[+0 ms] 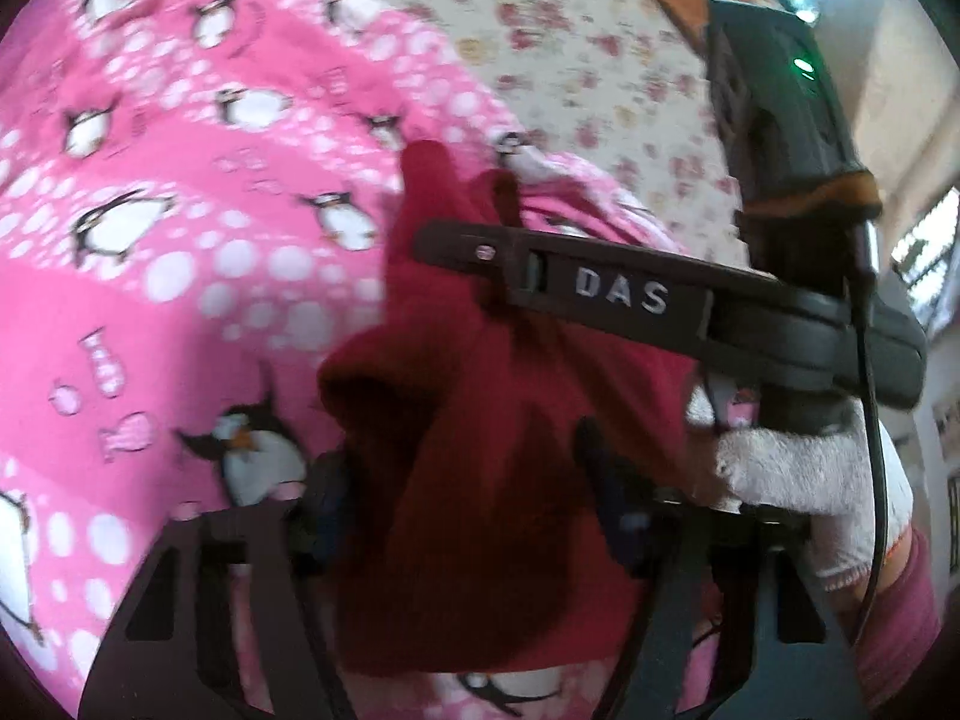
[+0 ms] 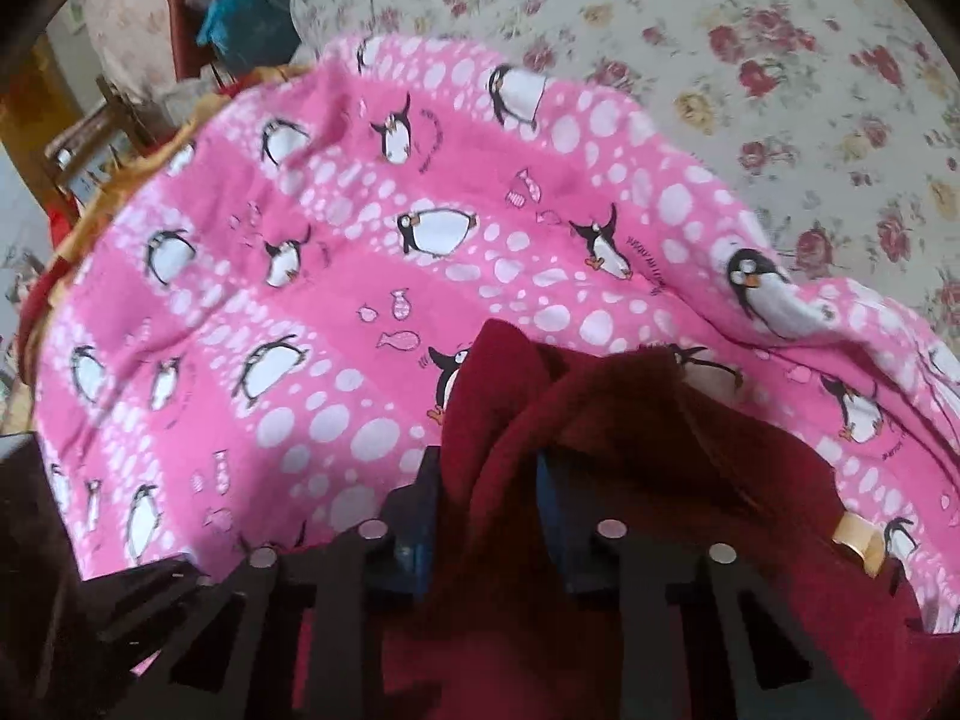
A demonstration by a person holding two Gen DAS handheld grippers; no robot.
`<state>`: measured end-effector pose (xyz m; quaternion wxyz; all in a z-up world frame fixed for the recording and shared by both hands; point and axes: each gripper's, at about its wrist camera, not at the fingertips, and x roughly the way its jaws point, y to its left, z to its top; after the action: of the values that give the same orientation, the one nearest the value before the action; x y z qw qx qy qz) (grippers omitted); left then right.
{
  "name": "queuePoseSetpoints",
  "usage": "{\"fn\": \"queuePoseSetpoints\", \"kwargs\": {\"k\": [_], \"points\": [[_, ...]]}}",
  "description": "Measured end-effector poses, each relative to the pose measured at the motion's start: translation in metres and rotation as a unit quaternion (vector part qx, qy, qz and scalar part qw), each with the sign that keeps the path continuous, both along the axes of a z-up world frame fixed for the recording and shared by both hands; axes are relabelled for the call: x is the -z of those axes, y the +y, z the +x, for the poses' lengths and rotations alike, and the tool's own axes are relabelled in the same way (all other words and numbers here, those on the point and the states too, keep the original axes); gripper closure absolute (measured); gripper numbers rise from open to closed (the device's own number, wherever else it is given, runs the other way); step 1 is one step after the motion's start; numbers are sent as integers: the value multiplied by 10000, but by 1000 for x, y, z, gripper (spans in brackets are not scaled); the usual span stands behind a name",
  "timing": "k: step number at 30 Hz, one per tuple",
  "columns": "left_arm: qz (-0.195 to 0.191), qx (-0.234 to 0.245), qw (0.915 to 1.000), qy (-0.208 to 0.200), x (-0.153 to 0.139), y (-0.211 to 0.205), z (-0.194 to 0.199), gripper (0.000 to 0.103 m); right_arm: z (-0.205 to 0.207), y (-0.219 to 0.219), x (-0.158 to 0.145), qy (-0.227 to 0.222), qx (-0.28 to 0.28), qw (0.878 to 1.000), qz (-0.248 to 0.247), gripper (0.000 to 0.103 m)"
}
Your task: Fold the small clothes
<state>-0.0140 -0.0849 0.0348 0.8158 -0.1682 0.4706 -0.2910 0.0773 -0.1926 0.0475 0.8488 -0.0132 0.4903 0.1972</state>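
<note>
The likeliest failure from here was the small dark red fleece garment slipping out of one grip while it hung bunched between the two tools, because each held only a gathered ridge of soft, thick cloth rather than a flat edge, and any uneven pull would have dragged the fold askew or dropped a corner back onto the pink penguin-print flannel sheet beneath it. A second risk, in my judgement, was that a finger would catch the pink sheet along with the garment, since the two lay touching and the sheet was itself rumpled over the cream rose-patterned bedspread. The views were blurred, so the garment's exact outline and which hem was held could not be told. The right gripper stood nearly closed, its dark fingers with blue pads pinching a raised fold of the red fleece that rose between them; a small tan label showed on the cloth to its right. The left gripper was about half open, the red fleece filling the gap between its pads and apparently pressed by them. In the left wrist view the right tool crossed above the garment, carried by a hand in a white fuzzy glove, close beside the left fingers.
</note>
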Motion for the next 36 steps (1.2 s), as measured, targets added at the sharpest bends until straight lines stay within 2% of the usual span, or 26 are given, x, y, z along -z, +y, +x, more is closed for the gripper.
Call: {"fn": "queuePoseSetpoints", "kwargs": {"k": [3, 7, 8, 9, 10, 13, 16, 17, 20, 27, 32, 36], "points": [[-11, 179, 9994, -288, -10, -5, -8, 57, -3, -7, -6, 61, 45, 9998, 199, 77], [-270, 271, 9985, -385, -20, -4, -10, 58, -6, -25, -12, 268, 247, 9957, 851, 75], [-276, 271, 9985, -393, -21, -5, -9, 58, -5, -29, -15, 355, 327, 9937, 1007, 71], [-287, 280, 9984, -396, -22, -5, -10, 58, -4, -31, -17, 405, 364, 9928, 1066, 57], [-284, 286, 9984, -401, -23, -5, -10, 58, -3, -31, -20, 434, 382, 9923, 1099, 46], [-251, 313, 9982, -441, -25, -5, -12, 58, 8, -19, -21, 674, 327, 9929, 924, 36], [-198, 308, 9984, -436, -25, -5, -13, 58, 24, 4, -8, 931, 194, 9943, 490, 36], [-168, 286, 9986, -402, -23, -5, -12, 58, 30, 14, 2, 1014, 186, 9945, 179, 36], [-51, 199, 9995, -227, -16, -4, -8, 58, 37, 26, 21, 1070, 197, 9934, -374, 36], [129, 100, 9998, -65, -8, -6, -5, 58, 31, 17, 26, 855, 22, 9959, -304, 36], [183, 28, 9998, 28, -3, -5, -3, 58, 24, 14, 24, 669, 14, 9973, -294, 43], [274, 10, 9996, 53, 0, -8, -2, 58, 16, 2, 19, 479, 103, 9988, 42, 51]]}}
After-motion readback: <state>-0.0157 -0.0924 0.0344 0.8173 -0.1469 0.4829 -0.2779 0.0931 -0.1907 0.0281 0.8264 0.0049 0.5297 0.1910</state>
